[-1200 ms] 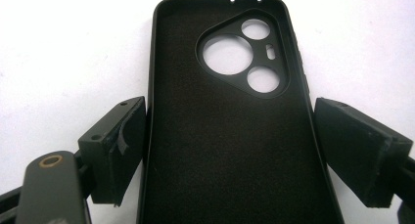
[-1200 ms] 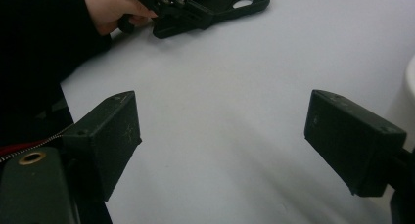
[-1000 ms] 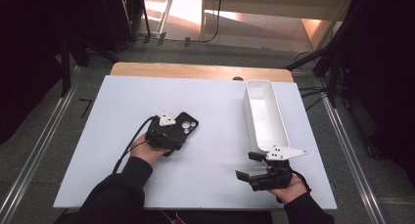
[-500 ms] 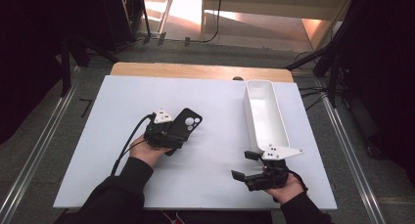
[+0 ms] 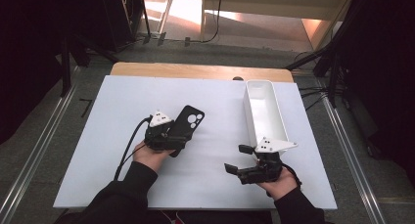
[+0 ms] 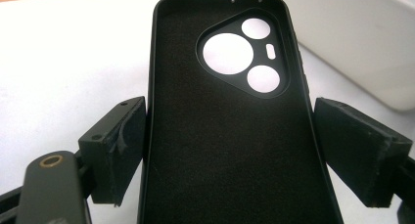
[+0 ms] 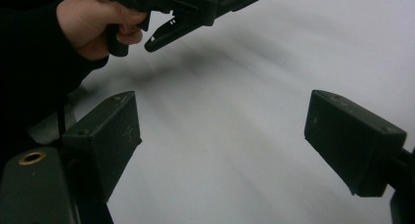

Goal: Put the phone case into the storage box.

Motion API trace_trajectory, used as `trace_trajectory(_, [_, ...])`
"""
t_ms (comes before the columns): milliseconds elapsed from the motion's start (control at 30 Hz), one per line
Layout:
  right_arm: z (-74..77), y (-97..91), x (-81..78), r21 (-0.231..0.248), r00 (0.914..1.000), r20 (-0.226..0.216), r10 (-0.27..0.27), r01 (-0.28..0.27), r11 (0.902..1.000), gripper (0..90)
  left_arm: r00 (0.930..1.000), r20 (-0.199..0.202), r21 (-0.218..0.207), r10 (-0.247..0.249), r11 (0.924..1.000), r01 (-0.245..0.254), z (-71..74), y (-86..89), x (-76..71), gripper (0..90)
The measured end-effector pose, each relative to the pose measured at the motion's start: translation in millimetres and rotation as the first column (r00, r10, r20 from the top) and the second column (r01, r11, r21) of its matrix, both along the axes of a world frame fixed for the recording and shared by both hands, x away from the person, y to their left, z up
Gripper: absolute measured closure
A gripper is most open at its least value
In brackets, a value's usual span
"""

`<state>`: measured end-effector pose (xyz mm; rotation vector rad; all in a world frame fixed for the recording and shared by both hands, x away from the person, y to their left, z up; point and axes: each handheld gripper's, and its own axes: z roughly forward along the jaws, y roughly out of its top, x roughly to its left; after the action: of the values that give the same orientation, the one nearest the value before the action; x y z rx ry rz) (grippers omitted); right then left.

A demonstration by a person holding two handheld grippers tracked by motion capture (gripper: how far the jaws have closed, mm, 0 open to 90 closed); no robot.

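Phone case [image 6: 230, 136]: a black case is seen lying between the jaws of the left gripper, its hollow inner side turned up and its camera cutout at the far end; in the high view it [image 5: 188, 123] is found near the middle of the table, slanted toward the far right.
Left gripper [image 5: 169, 136]: its jaws are pinched on the two long edges of the phone case, the pads being pressed against both sides.
Right gripper [image 5: 240, 159]: its jaws are spread wide with nothing between them, only bare tabletop being seen past the pads; it is held near the front edge, pointing leftward.
White bin [image 5: 264, 111]: a long open tray is set along the right side, its near end just behind the right gripper.
Table [image 5: 122, 97]: broad bare stretches are left on the left half and between the two grippers.
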<state>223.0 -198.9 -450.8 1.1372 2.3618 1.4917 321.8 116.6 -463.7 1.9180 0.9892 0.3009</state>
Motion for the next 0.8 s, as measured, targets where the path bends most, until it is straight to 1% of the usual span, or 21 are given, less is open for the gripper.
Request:
trace_trajectory(133, [2.9,2.8,4.0,-0.002,0.9999,-0.013,-0.002,0.002,1.0000,11.9,0.9990,0.035,-0.023,0.028,0.9994,-0.027,0.2,-2.3,-6.4,15.1])
trace_trajectory(233, [3.8,4.5,7.1,-0.005,0.9997,-0.021,-0.009,0.009,0.9999,11.9,0.9976,0.049,-0.036,0.049,0.9982,-0.047,-0.1,-3.7,-11.4,15.1])
trace_trajectory(367, [6.3,5.5,10.9,-0.011,0.9992,-0.036,-0.019,0.018,0.9998,11.9,0.9938,0.063,-0.082,0.092,0.9929,-0.086,-1.1,-4.0,-17.2,15.0])
trace_trajectory(467, [9.2,6.1,13.6,-0.016,0.9987,-0.042,-0.030,0.029,0.9994,11.9,0.9926,0.061,-0.112,0.105,0.9889,-0.097,-2.2,-5.6,-20.6,15.0])
trace_trajectory(533, [11.0,6.3,15.6,-0.011,0.9983,-0.046,-0.036,0.036,0.9993,11.9,0.9915,0.061,-0.121,0.115,0.9869,-0.107,-2.0,-6.9,-23.0,15.0])
trace_trajectory(600, [12.9,7.1,17.7,-0.013,0.9979,-0.048,-0.045,0.044,0.9989,11.8,0.9893,0.072,-0.126,0.126,0.9851,-0.117,-1.9,-8.1,-25.9,15.0])
trace_trajectory(633, [13.9,8.4,18.4,-0.006,0.9973,-0.055,-0.050,0.049,0.9988,11.9,0.9886,0.078,-0.130,0.129,0.9845,-0.118,-2.2,-8.5,-26.9,15.0])
trace_trajectory(667, [15.0,9.2,19.6,-0.007,0.9970,-0.056,-0.054,0.054,0.9985,11.9,0.9869,0.082,-0.135,0.139,0.9826,-0.127,-2.5,-9.0,-28.2,15.0])
trace_trajectory(767, [18.8,12.5,23.5,0.002,0.9959,-0.066,-0.062,0.062,0.9981,11.9,0.9869,0.072,-0.157,0.144,0.9789,-0.132,-4.8,-9.1,-29.6,15.0])
trace_trajectory(800, [20.2,13.8,24.8,0.005,0.9958,-0.068,-0.061,0.062,0.9981,11.9,0.9855,0.068,-0.165,0.156,0.9760,-0.143,-5.8,-9.1,-30.2,15.0])
